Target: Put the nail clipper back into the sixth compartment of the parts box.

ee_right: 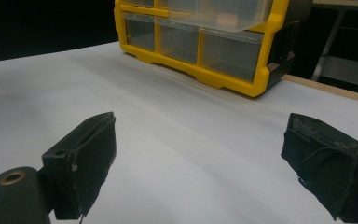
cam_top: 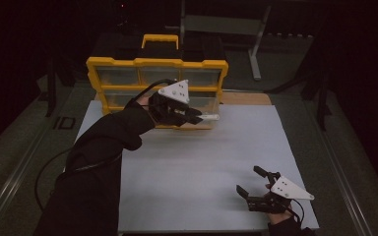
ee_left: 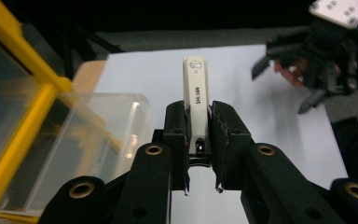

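My left gripper [cam_top: 196,116] [ee_left: 199,116] is shut on a slim white bar [ee_left: 195,81] with dark lettering along it. The bar [cam_top: 210,117] sticks out past the jaws, just in front of the yellow organiser [cam_top: 157,63]. A clear drawer [ee_left: 98,135] stands pulled out of the organiser [ee_left: 9,60], to the left of the jaws. Near the mat's front right corner, my right gripper [cam_top: 247,180] [ee_right: 200,163] hovers wide open with nothing between its fingers. The right gripper [ee_left: 279,91] is also seen across the mat in the left gripper view.
The organiser [ee_right: 200,42] has two rows of clear drawers and a yellow handle [cam_top: 160,38] on top. It sits at the far edge of the white mat [cam_top: 202,162]. A wooden strip [cam_top: 246,98] runs behind the mat; a metal stand [cam_top: 256,49] is farther back.
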Tool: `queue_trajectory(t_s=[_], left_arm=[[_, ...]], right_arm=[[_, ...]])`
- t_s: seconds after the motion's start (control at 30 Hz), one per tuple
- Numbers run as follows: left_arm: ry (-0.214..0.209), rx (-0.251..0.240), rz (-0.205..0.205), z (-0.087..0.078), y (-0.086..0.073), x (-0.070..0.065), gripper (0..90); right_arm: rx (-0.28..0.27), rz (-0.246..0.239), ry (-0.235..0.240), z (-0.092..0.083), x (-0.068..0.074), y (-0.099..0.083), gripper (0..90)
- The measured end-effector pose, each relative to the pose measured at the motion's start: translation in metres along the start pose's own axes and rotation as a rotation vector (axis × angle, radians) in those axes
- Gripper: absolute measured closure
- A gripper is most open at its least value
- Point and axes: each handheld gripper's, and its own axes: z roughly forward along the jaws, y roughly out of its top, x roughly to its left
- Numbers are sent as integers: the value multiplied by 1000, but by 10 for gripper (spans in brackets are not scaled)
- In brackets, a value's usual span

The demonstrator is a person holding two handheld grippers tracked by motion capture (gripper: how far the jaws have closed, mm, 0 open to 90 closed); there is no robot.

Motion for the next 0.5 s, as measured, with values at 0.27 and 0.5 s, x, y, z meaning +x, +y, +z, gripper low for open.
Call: queue_trajectory(t_s=[0.27,0.5], left_arm=[[33,-49,-38,-1,1,13,785],[102,-66,-103,-2,1,30,784]], right_arm=[[0,-1,0,0,0,0,99],[-1,1,1,0,0,0,99]])
